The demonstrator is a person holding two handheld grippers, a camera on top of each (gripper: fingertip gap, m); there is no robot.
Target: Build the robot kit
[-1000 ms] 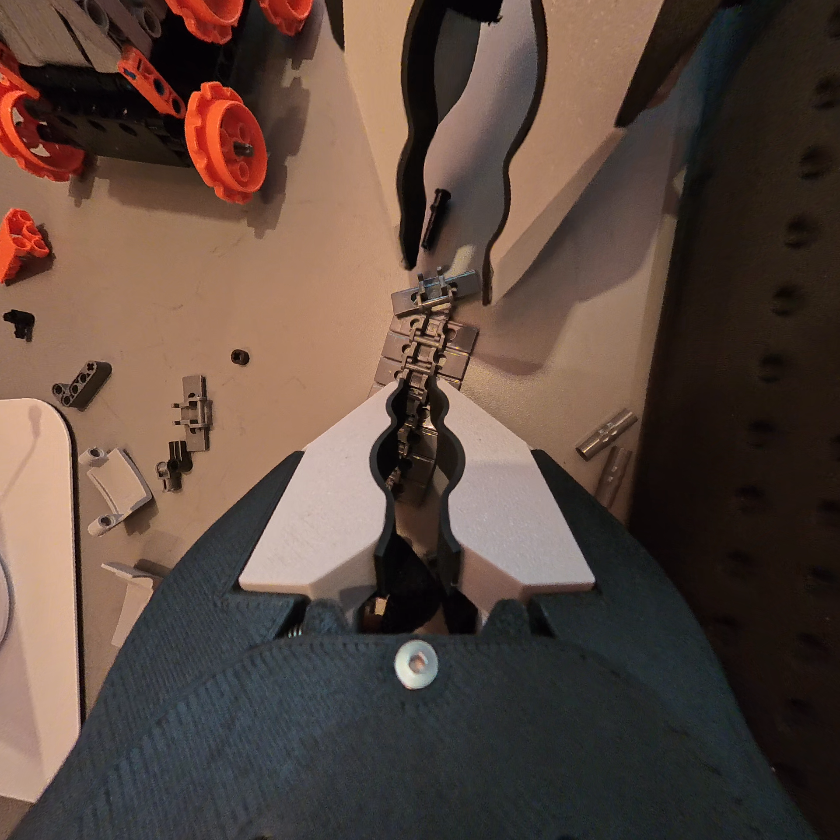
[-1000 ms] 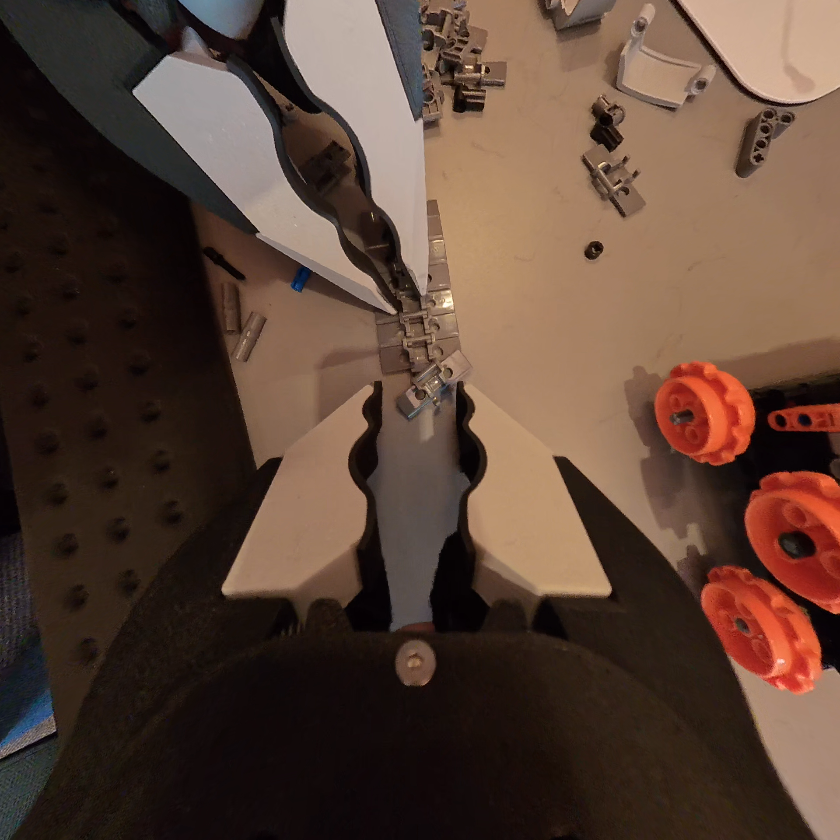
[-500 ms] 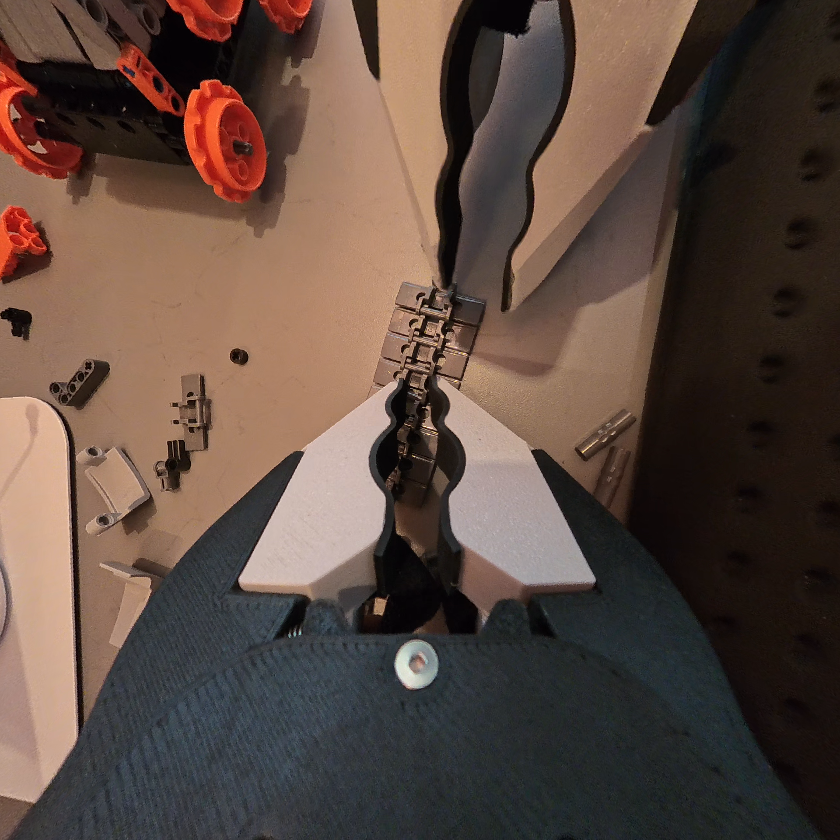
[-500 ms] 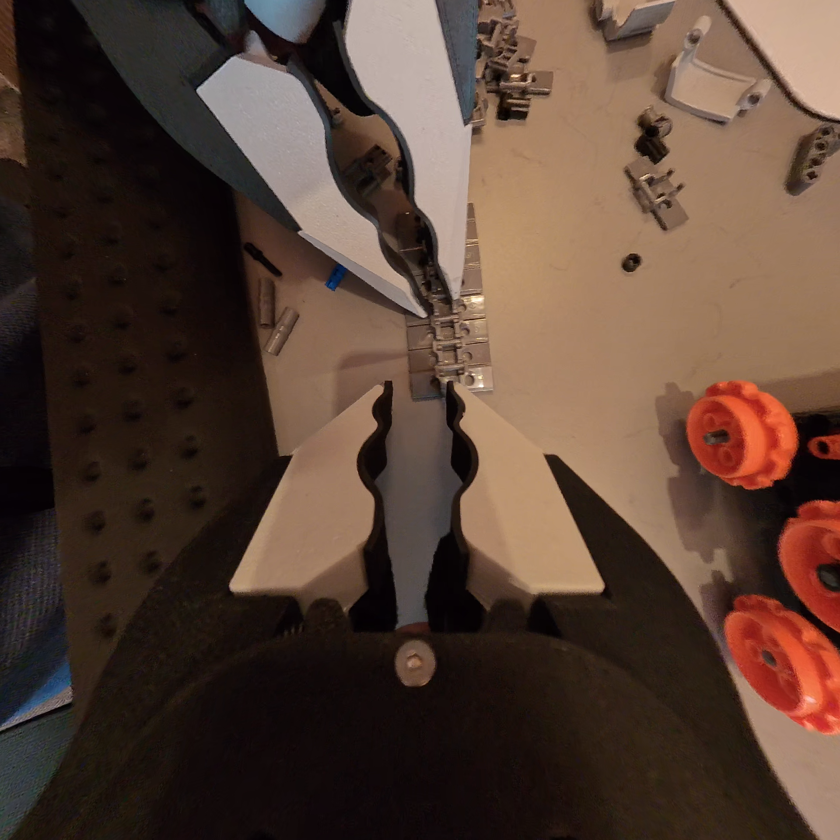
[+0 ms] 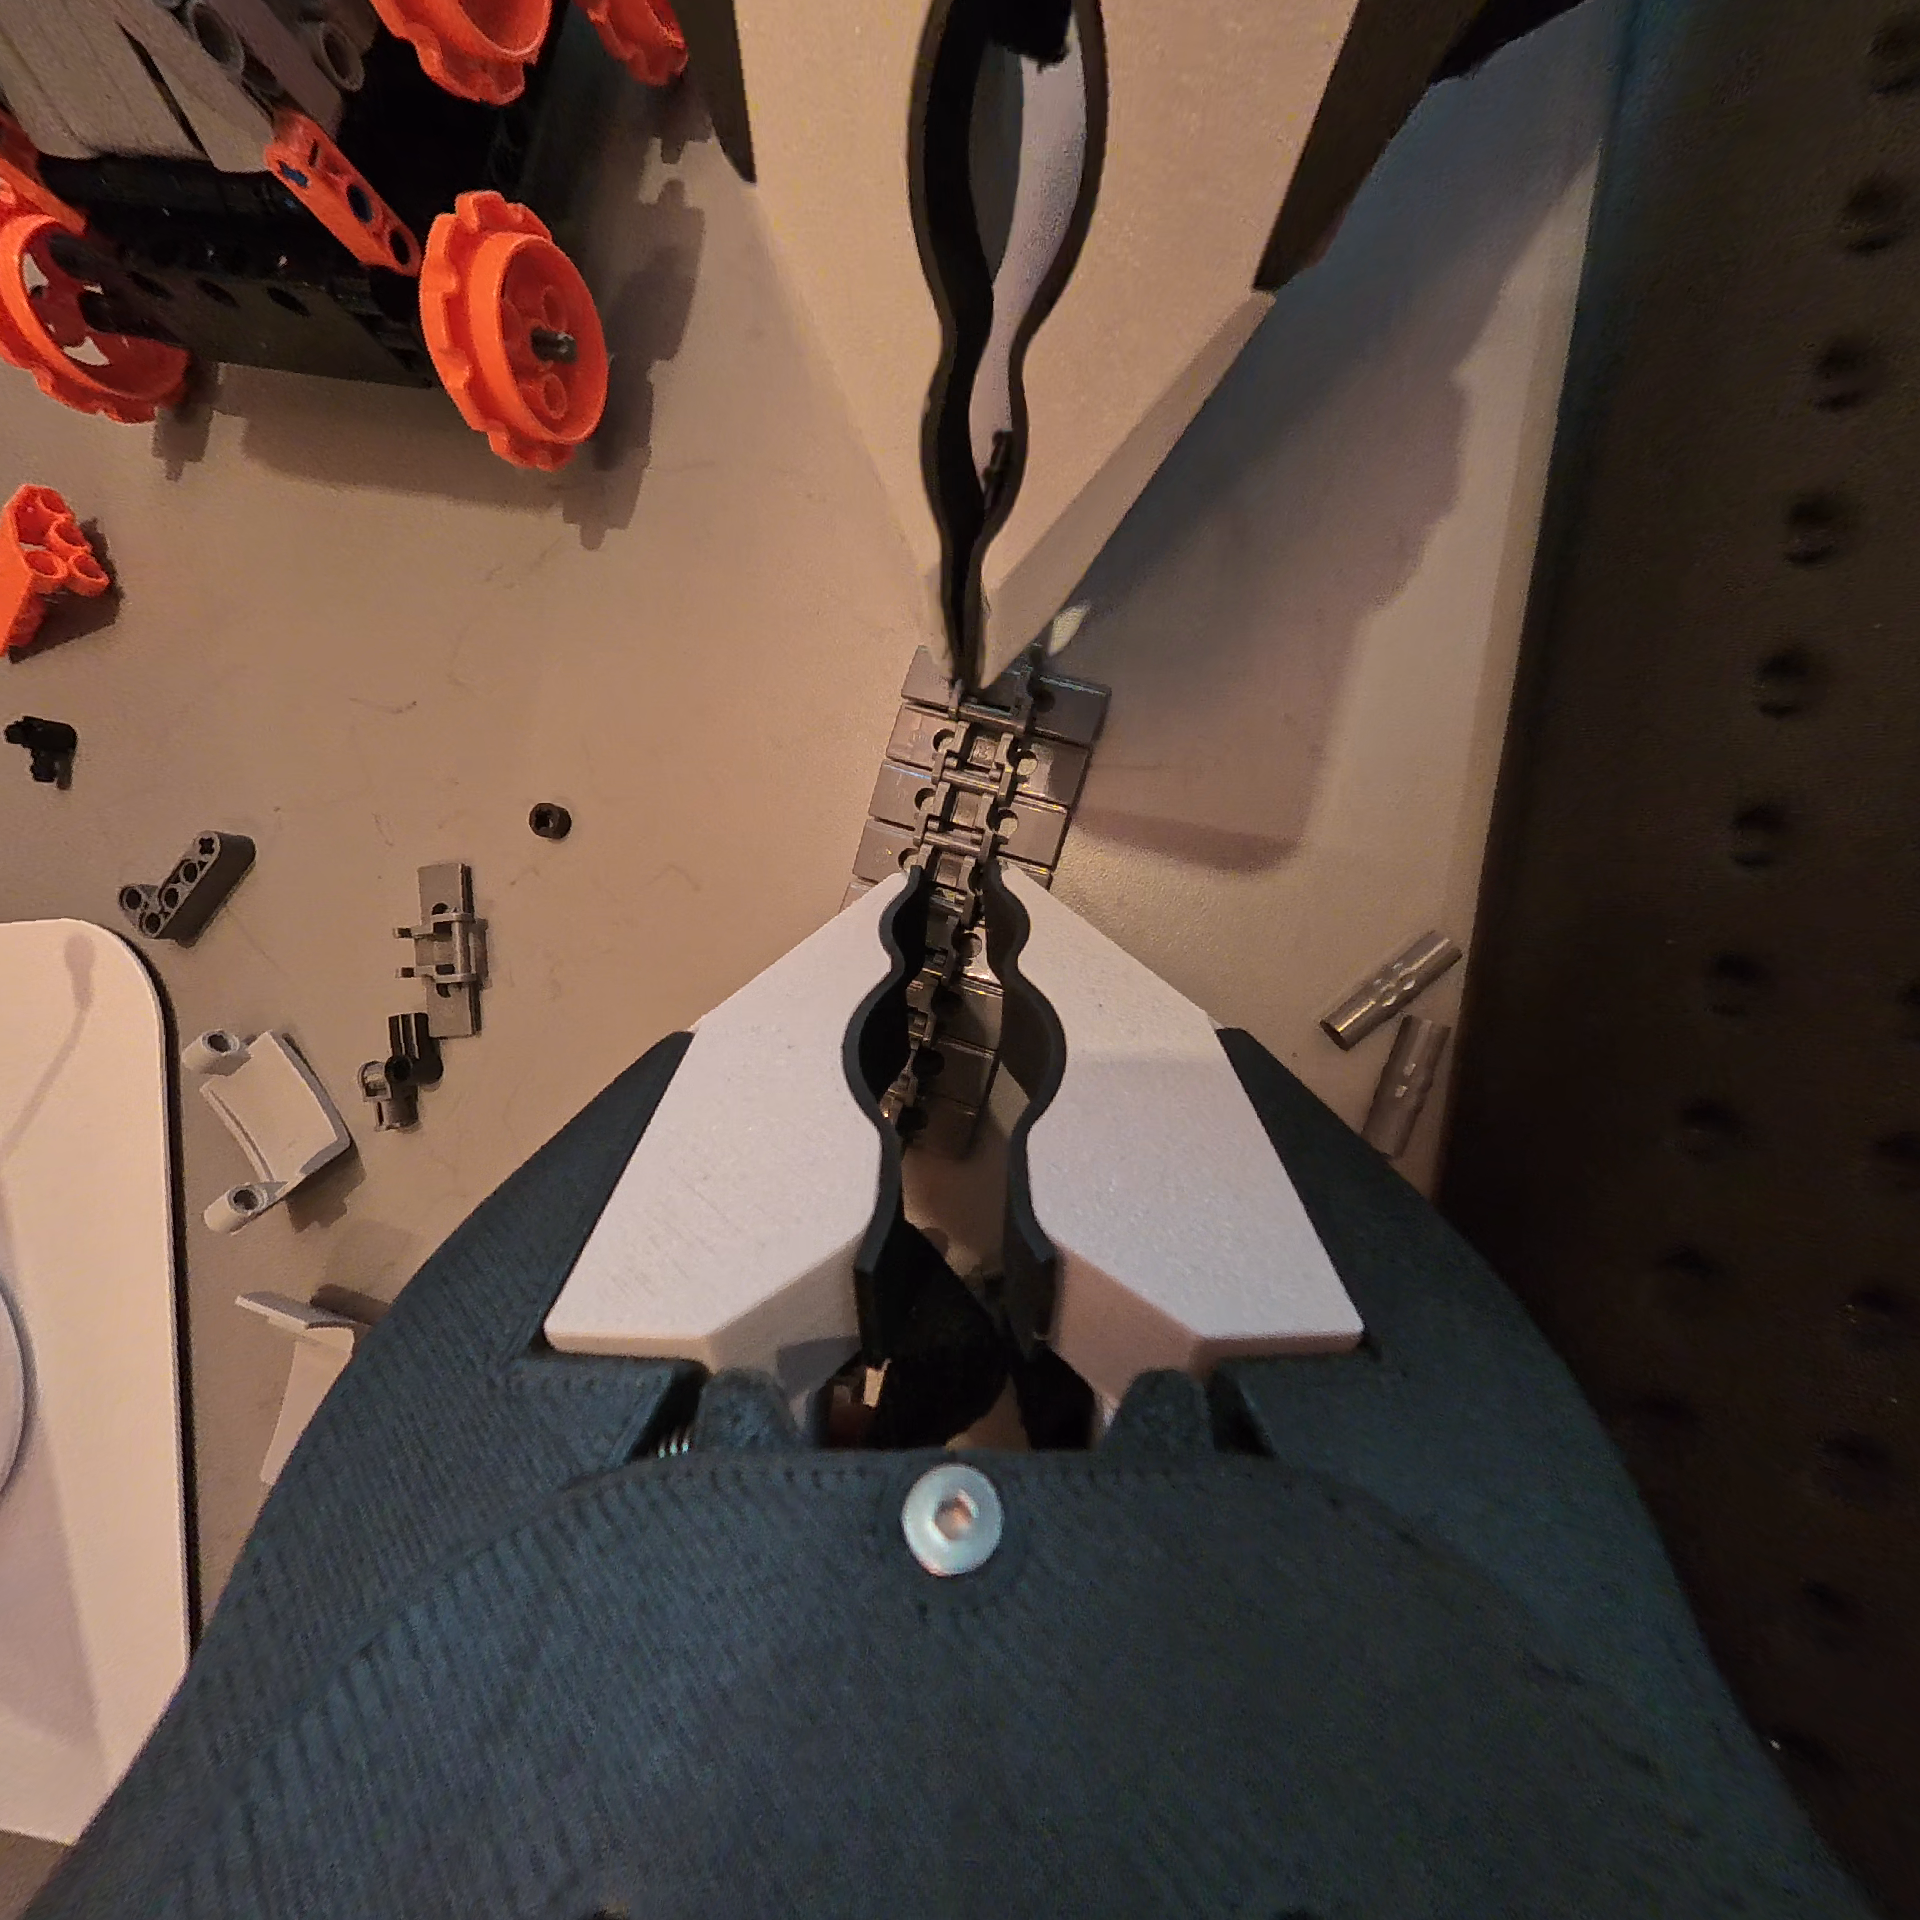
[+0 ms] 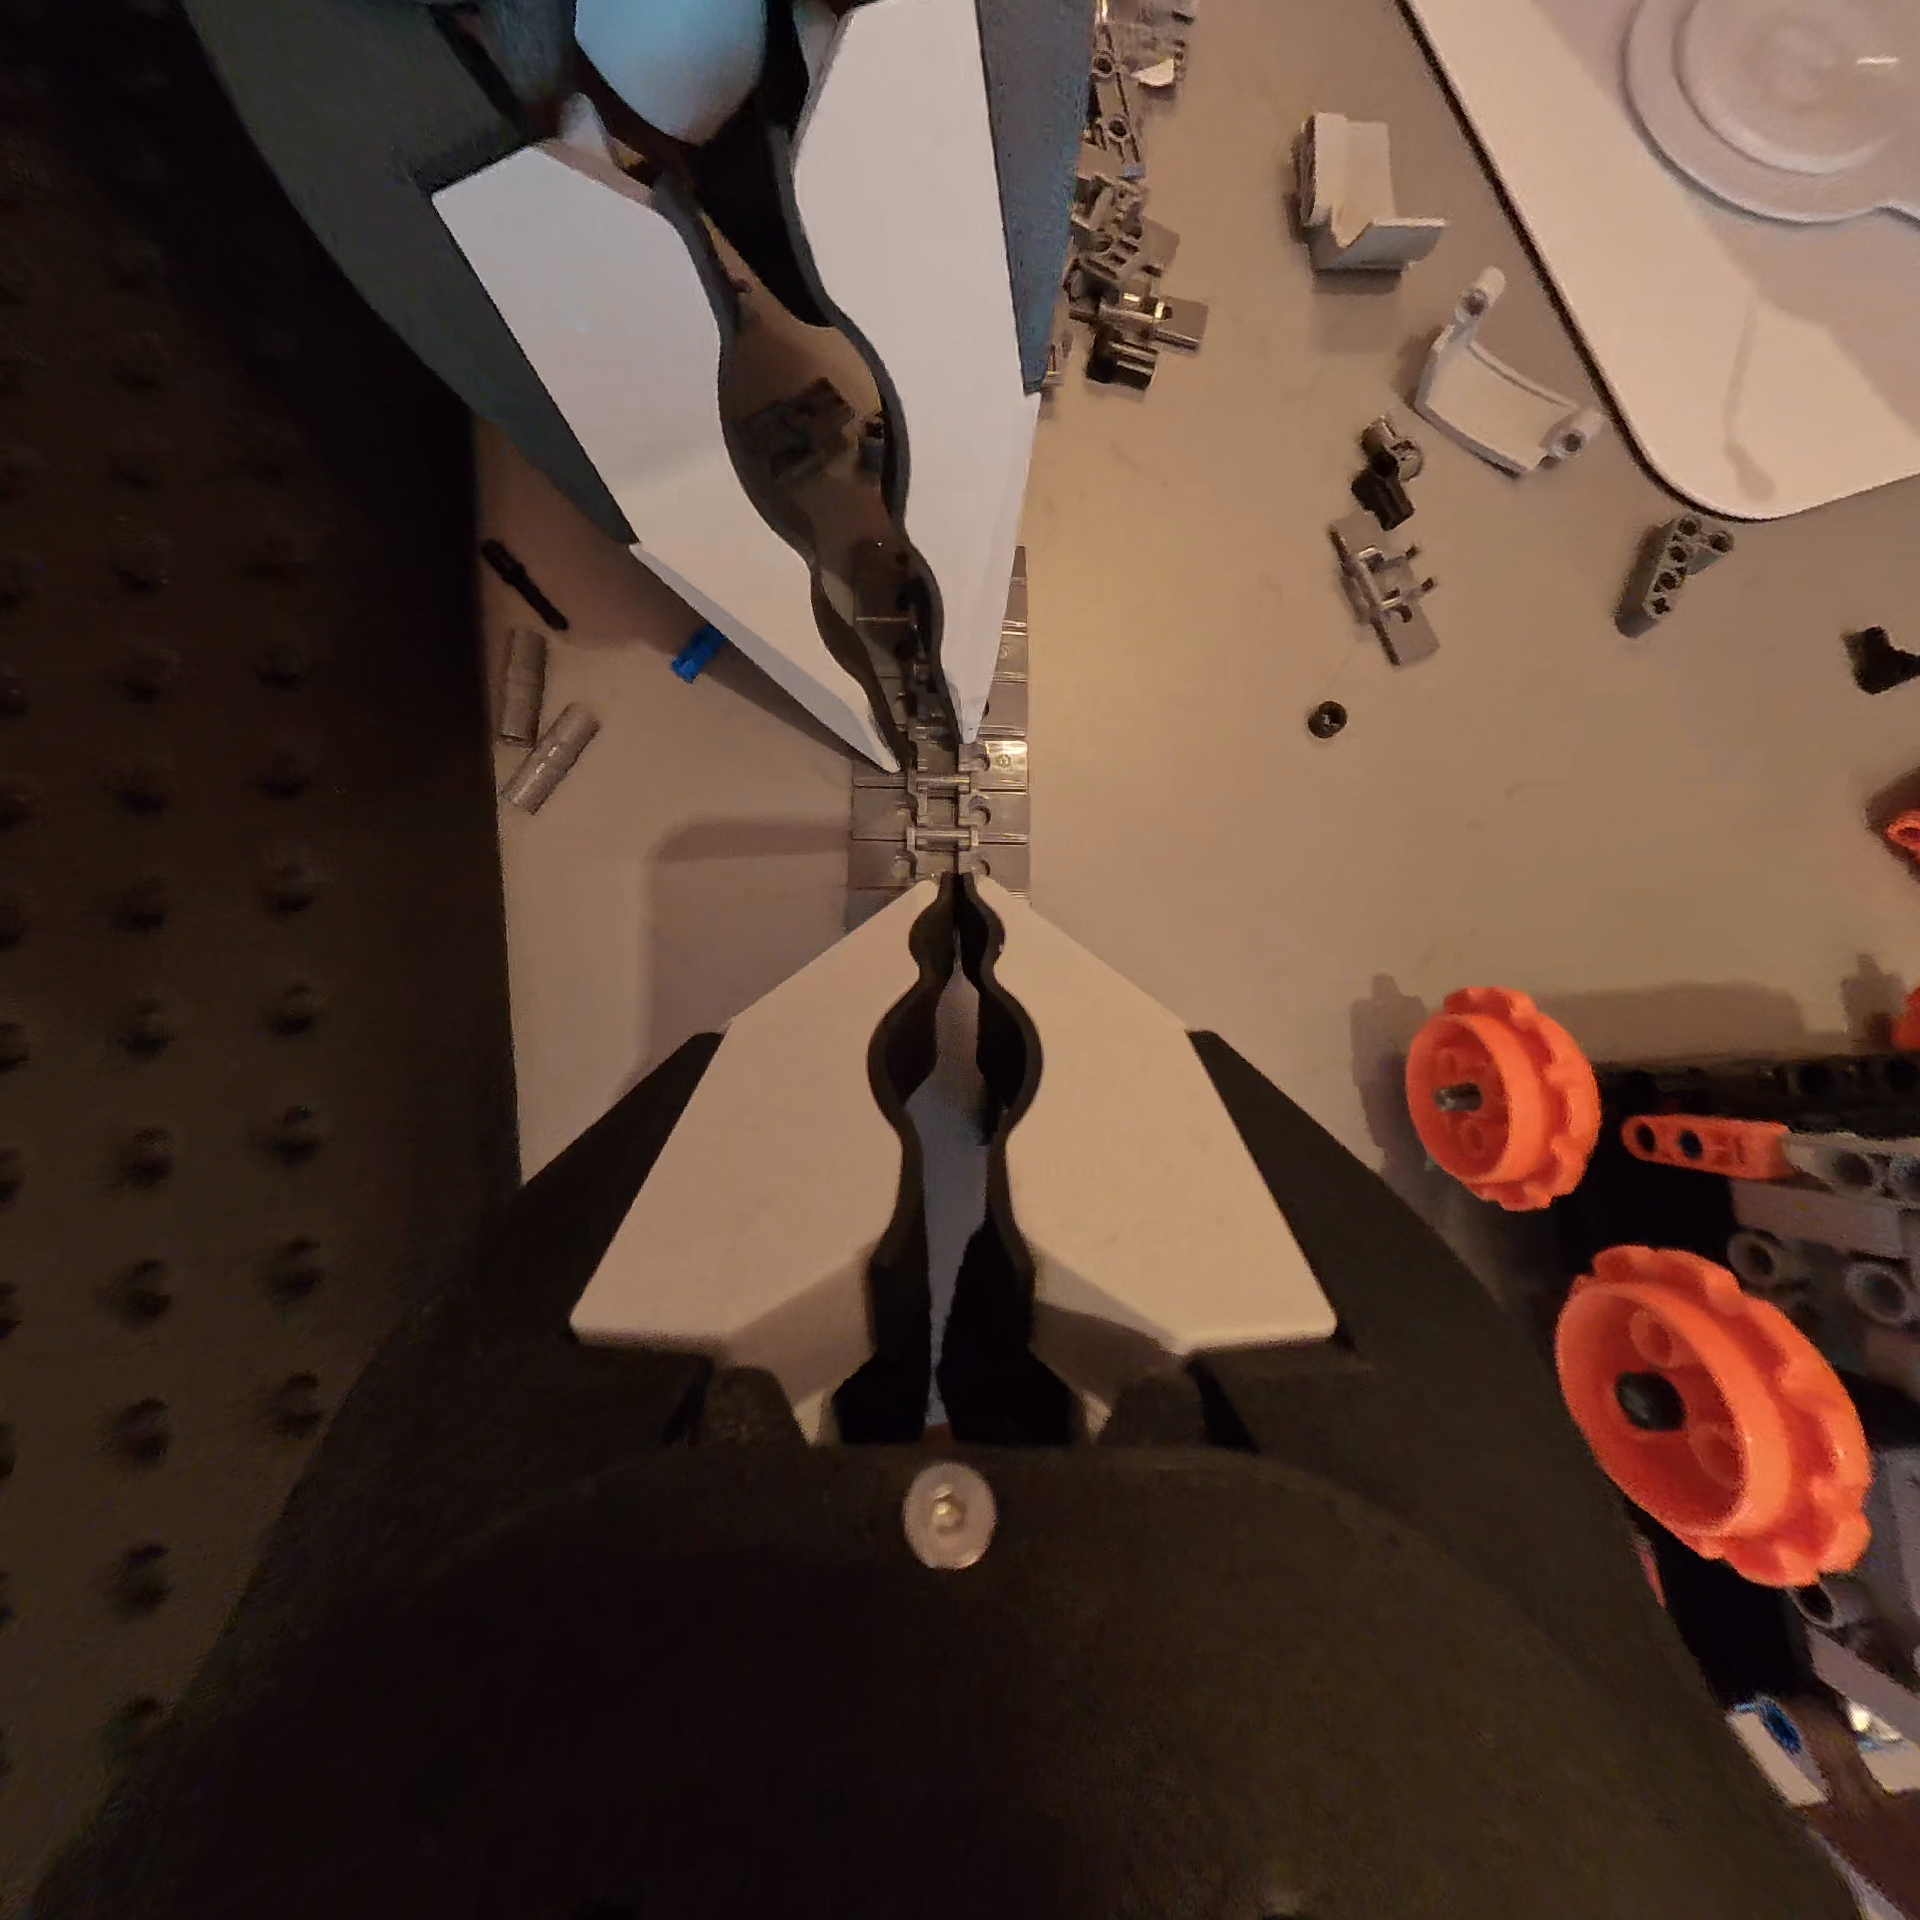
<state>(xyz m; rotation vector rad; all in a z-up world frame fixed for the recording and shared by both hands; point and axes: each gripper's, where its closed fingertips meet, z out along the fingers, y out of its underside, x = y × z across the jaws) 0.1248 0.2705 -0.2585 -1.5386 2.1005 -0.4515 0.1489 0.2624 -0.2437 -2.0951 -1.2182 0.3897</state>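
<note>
A grey track chain [image 5: 977,779] of several links lies on the beige table. My left gripper [image 5: 951,888] is shut on its middle ridge, and the near links run back between the fingers. My right gripper [image 5: 964,670] comes in from the top of the left wrist view, shut, with its tips on the chain's far end link. In the right wrist view the right gripper [image 6: 954,909] is shut with its tips touching that end link of the chain [image 6: 940,831]. The left gripper [image 6: 930,748] grips the chain from the opposite side.
A black and grey vehicle with orange wheels [image 5: 509,322] [image 6: 1501,1096] stands to one side. A white tray [image 5: 83,1195] [image 6: 1662,260] and loose grey pieces [image 5: 447,935] lie near it. Two grey tubes [image 5: 1392,977], a blue pin [image 6: 694,655] and a dark studded mat [image 5: 1714,935] are on the other side. The tips of both grippers are at nearly the same place.
The loose tilted end link now lies in line with the chain. My right gripper has closed from open and moved onto that link. The left gripper has kept its grip.
</note>
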